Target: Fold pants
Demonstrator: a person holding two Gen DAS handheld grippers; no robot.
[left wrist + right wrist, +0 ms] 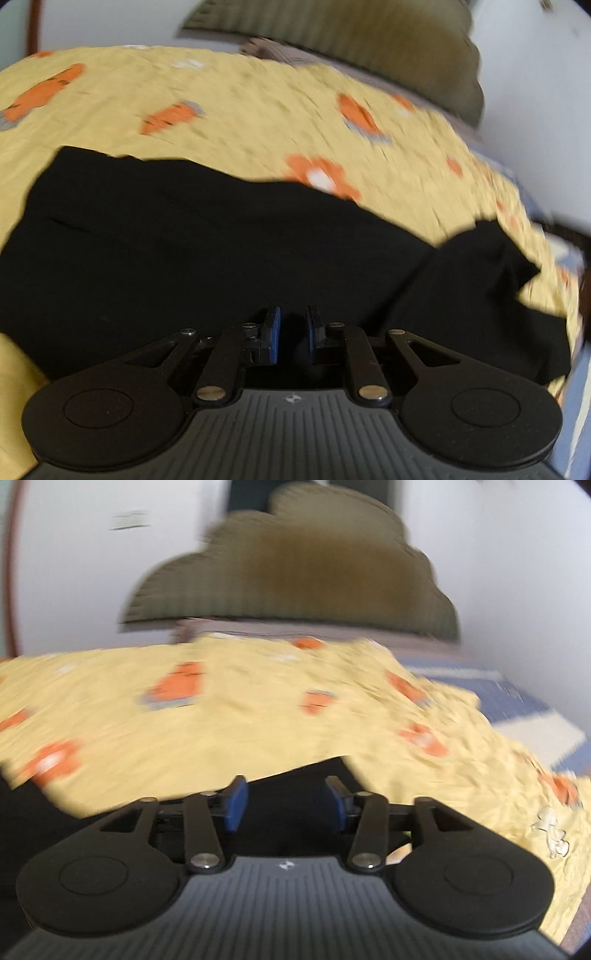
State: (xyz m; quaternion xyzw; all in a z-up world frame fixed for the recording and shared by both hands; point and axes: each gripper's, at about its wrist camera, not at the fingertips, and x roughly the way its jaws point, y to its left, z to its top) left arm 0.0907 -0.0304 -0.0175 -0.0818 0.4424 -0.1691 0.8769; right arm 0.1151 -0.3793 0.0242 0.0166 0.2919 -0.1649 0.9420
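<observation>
Black pants [207, 243] lie spread on a yellow bedspread [236, 96] with orange prints. In the left wrist view they fill the middle, with one rumpled end [491, 266] at the right. My left gripper [293, 328] hovers over the near edge of the pants, jaws a little apart with nothing between the blue pads. In the right wrist view a corner of the pants [295, 794] shows just beyond my right gripper [286, 805], which is open and empty. Both views are motion-blurred.
An olive cloud-shaped headboard cushion [295, 565] stands at the far end against a white wall. A blue and white striped sheet [517, 709] shows at the right of the bedspread. The bed edge drops off at the right.
</observation>
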